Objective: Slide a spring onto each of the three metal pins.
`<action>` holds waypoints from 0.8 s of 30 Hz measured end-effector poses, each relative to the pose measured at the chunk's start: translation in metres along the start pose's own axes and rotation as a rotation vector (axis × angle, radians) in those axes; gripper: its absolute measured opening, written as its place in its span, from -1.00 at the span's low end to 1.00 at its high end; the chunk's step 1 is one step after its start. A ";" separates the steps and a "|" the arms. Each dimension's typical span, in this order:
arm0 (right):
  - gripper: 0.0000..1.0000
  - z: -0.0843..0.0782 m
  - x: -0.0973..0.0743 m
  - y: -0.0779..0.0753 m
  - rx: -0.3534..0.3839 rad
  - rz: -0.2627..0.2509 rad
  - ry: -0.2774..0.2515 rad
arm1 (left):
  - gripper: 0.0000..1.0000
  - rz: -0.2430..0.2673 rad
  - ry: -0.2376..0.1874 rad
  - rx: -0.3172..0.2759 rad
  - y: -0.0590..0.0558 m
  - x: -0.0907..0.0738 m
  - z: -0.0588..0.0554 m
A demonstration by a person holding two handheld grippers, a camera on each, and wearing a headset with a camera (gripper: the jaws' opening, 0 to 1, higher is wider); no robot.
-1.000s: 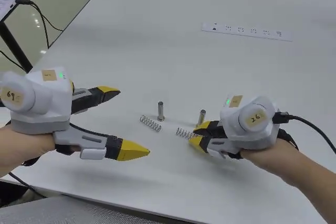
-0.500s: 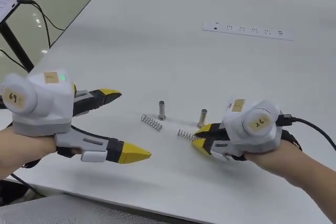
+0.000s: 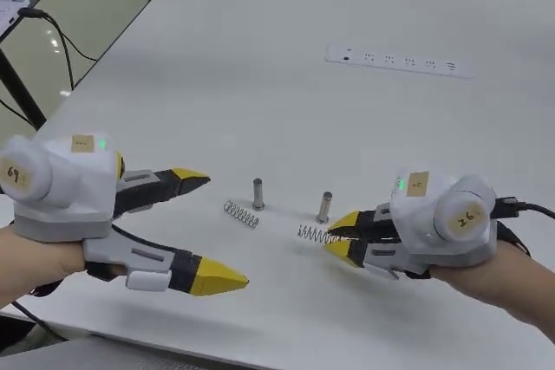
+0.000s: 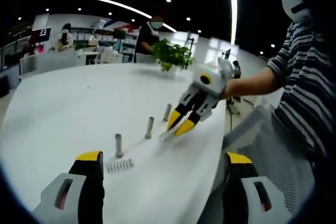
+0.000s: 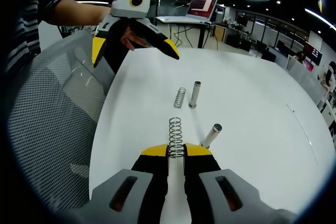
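Pinching near end of spring (image 5: 175, 132), R gripper (image 3: 336, 236) has jaws almost closed; spring sits low over table (image 3: 260, 84), just beside pin (image 3: 324, 206). L gripper (image 3: 224, 231) gapes wide, holding nothing, well apart from parts. 2nd spring (image 3: 241, 214) lies loose by 2nd pin (image 3: 257, 194).

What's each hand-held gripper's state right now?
Left hand-held gripper: open, holding nothing.
Right hand-held gripper: shut on one end of a spring.
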State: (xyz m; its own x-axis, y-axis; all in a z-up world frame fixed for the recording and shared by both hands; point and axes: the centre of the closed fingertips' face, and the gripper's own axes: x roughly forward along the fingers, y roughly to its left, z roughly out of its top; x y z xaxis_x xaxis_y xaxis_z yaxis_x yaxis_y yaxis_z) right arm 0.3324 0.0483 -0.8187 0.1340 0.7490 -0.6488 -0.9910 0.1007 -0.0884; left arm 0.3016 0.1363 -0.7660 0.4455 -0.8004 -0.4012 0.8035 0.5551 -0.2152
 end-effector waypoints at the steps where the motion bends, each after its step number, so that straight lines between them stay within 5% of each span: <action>1: -0.86 0.001 -0.002 -0.001 -0.008 -0.004 0.000 | 0.81 -0.014 0.008 0.004 -0.003 0.001 -0.002; 10: -0.86 0.000 -0.015 0.006 -0.067 0.018 0.014 | 0.54 -0.084 0.048 0.043 -0.015 0.016 -0.004; 24: -0.86 0.004 -0.023 0.017 -0.104 0.026 0.000 | 0.18 -0.132 0.053 0.097 -0.022 0.041 0.006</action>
State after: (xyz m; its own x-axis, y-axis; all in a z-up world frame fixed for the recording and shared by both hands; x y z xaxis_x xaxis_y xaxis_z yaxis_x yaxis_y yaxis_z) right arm 0.3127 0.0350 -0.8023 0.1086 0.7502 -0.6522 -0.9886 0.0129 -0.1497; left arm 0.3044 0.0902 -0.7727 0.3139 -0.8504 -0.4223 0.8892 0.4193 -0.1832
